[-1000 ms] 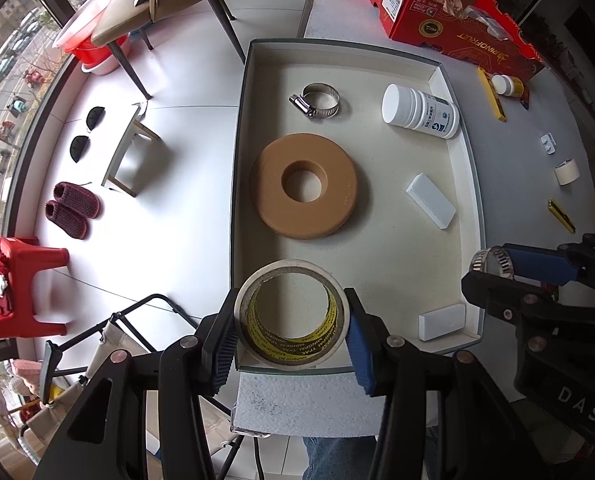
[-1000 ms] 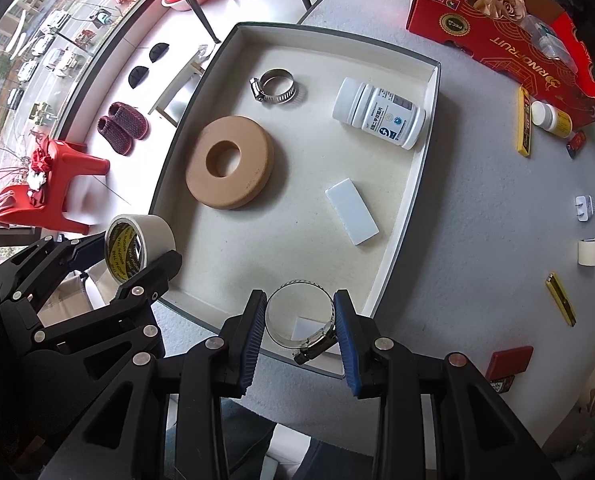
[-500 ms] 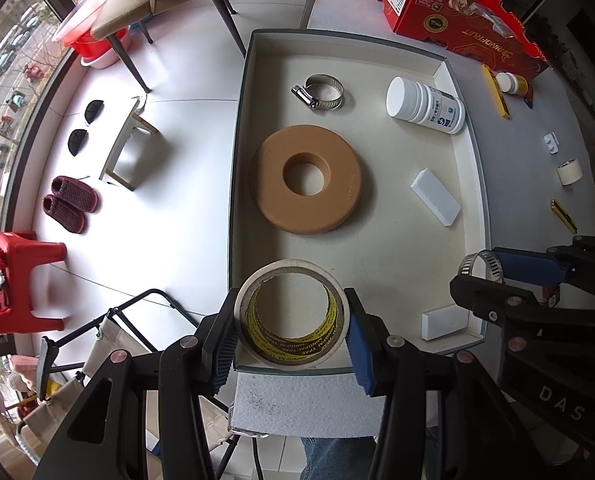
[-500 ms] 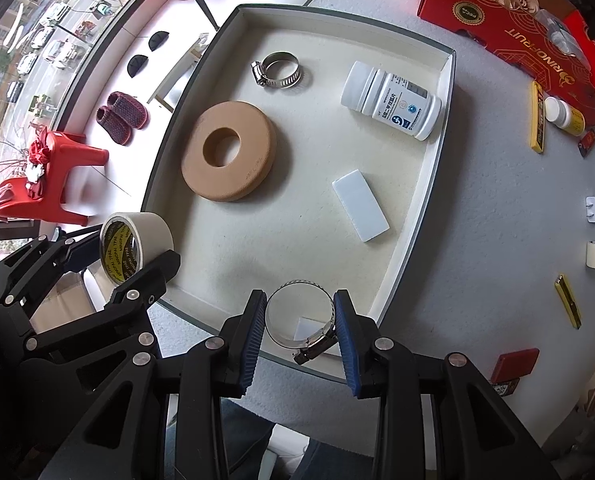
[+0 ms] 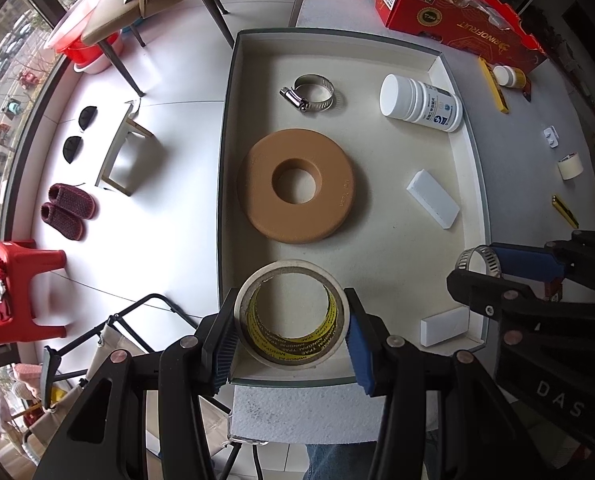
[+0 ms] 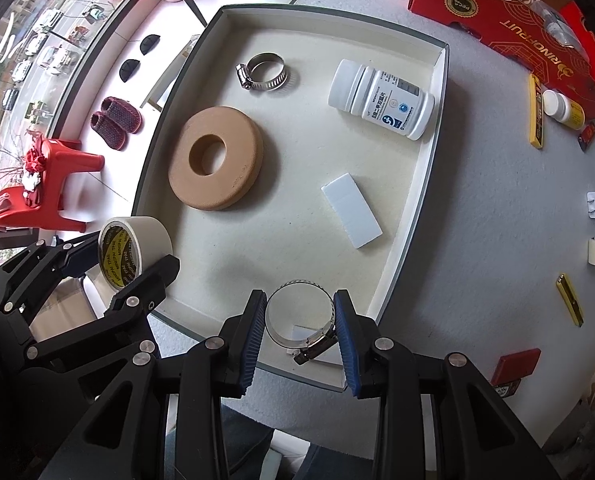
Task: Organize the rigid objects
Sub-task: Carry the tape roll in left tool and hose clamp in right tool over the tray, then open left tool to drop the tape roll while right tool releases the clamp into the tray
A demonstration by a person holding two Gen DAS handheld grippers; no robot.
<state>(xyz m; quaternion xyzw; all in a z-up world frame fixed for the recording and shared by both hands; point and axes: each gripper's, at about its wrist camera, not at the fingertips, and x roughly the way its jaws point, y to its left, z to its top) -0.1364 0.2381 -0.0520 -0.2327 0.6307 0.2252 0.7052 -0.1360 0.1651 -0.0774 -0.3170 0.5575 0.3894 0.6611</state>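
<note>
Both grippers hang over the near end of the tray (image 5: 225, 184), each carrying a piece: the left gripper (image 5: 291, 334) has its jaws clamped on the tape roll (image 5: 293, 312) at the near left corner, and the right gripper (image 6: 299, 330) grips a hose clamp (image 6: 299, 316) above the near right corner. This looks like the placing step. Next, each must come down onto bare tray floor, clear of the foam ring (image 5: 297, 186) and the white block (image 5: 443, 326), before the jaws part.

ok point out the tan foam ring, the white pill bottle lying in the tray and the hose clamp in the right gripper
tan foam ring (image 5: 257, 204): left wrist view, flat top face.
white pill bottle (image 6: 393, 101): right wrist view, label.
hose clamp (image 6: 311, 344): right wrist view, screw housing.
</note>
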